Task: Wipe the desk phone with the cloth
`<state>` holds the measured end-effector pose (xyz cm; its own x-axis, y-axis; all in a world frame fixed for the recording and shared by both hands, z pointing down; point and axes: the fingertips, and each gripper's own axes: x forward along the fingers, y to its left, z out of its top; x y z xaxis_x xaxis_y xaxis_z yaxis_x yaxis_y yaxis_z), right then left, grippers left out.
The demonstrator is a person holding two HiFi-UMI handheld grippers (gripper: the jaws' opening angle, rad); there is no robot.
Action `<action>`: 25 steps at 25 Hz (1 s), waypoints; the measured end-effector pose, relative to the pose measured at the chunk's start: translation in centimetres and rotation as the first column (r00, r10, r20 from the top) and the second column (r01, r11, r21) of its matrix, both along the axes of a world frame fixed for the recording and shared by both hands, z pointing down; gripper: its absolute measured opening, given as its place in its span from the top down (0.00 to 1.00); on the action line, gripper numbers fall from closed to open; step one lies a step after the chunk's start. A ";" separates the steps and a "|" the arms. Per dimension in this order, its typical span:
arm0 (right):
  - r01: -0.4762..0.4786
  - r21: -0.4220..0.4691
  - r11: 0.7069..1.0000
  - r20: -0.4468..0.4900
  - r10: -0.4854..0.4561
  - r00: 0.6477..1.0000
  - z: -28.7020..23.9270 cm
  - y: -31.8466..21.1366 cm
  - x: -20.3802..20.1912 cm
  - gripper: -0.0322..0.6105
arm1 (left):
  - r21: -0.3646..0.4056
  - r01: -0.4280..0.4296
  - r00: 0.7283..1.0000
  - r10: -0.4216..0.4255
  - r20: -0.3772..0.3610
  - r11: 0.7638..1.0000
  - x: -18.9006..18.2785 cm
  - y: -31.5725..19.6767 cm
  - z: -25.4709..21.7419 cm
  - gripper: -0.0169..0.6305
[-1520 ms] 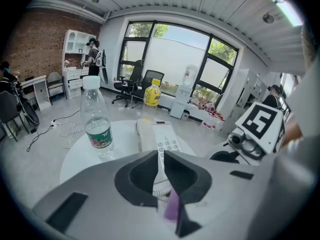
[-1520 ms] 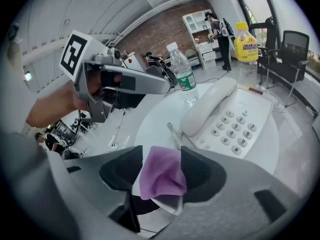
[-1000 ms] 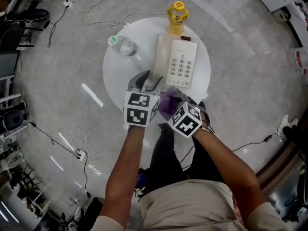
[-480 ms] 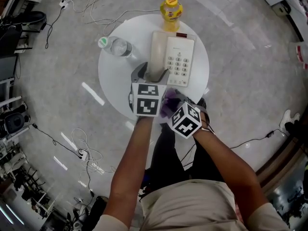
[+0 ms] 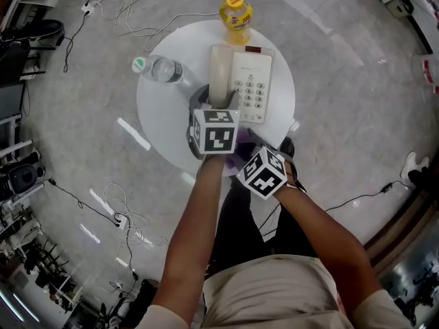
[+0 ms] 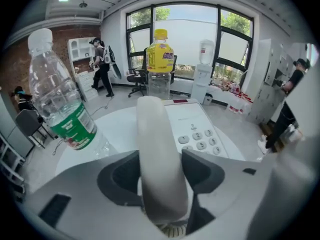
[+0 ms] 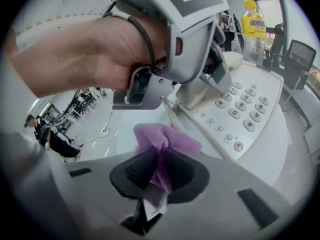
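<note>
A white desk phone (image 5: 252, 84) lies on the round white table (image 5: 161, 115), its handset (image 5: 219, 70) in the cradle on the left. My left gripper (image 5: 214, 105) straddles the handset's near end (image 6: 157, 149). Its jaws stand wide and have just been closing a little, with the handset between them, and I see no squeeze. My right gripper (image 5: 241, 151) is at the table's near edge. Its jaws have just been closing and are shut on a purple cloth (image 7: 162, 139), bunched above the pads. The keypad (image 7: 240, 104) lies just beyond the cloth.
A yellow-capped drink bottle (image 5: 235, 12) stands upright behind the phone. A clear water bottle with a green cap (image 5: 161, 68) lies left of the handset, close to my left gripper. The coiled cord (image 7: 172, 116) runs from the handset's near end. Cables trail over the floor.
My left gripper has left the right gripper's side and moved up the picture and down onto the handset's near end. The right gripper has stayed put and closed on the cloth.
</note>
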<state>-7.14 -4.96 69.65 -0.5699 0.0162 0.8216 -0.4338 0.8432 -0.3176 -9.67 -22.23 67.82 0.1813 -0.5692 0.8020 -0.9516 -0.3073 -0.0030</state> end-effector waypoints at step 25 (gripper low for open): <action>-0.558 -0.396 0.729 0.588 0.668 0.456 -14.0 -12.9 3.6 0.88 | -0.152 0.048 0.346 -0.159 -0.925 0.987 0.4 6.4 -12.2 0.65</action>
